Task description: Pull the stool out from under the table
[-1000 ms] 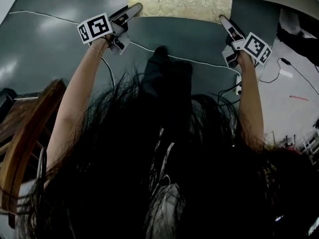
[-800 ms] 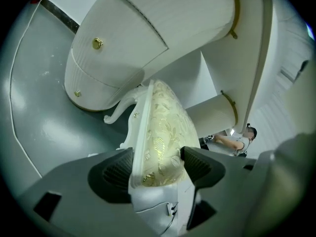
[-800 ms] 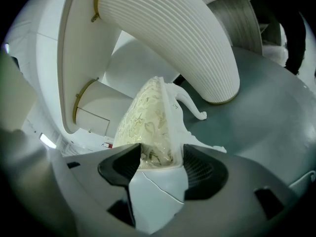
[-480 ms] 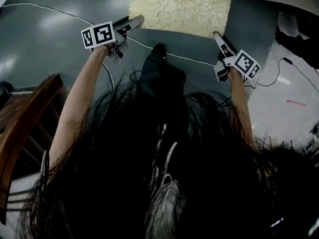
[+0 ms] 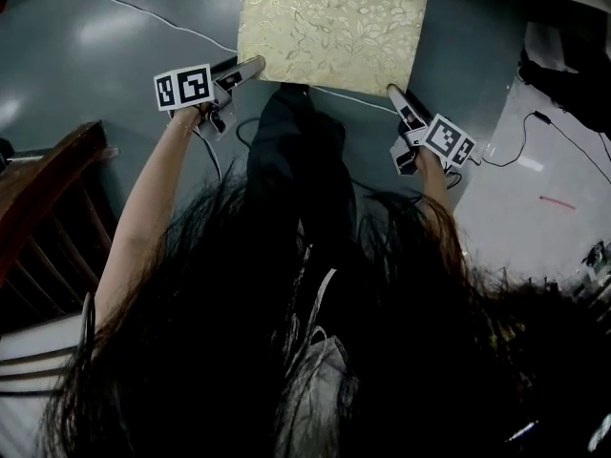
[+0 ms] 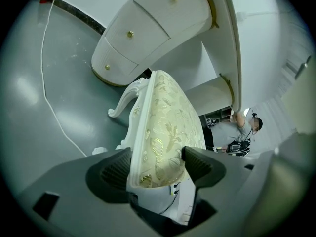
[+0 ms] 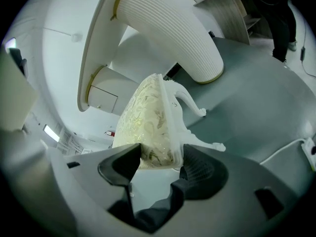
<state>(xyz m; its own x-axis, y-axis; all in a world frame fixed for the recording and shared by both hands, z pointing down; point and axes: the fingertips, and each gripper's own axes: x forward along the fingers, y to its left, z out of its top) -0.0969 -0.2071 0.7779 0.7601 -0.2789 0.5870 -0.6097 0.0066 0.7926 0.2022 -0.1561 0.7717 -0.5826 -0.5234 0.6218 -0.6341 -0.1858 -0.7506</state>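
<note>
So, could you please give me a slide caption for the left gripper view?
Left tongs grip a seat corner of the stool, with the white table behind.

Glossy grey floor (image 5: pixel 86 74) crossed by a white cable (image 5: pixel 191 31), dark wooden chair (image 5: pixel 43 208) at left.

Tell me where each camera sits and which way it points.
Head view: on the person's head, facing steeply down at the stool and grey floor; hair, both arms, left claw and right claw show.
Left gripper view: rides the left claw, looking along its jaws, closed on the stool's corner, toward the table.
Right gripper view: rides the right claw, jaws closed on the other corner.
All three share the stool.
</note>
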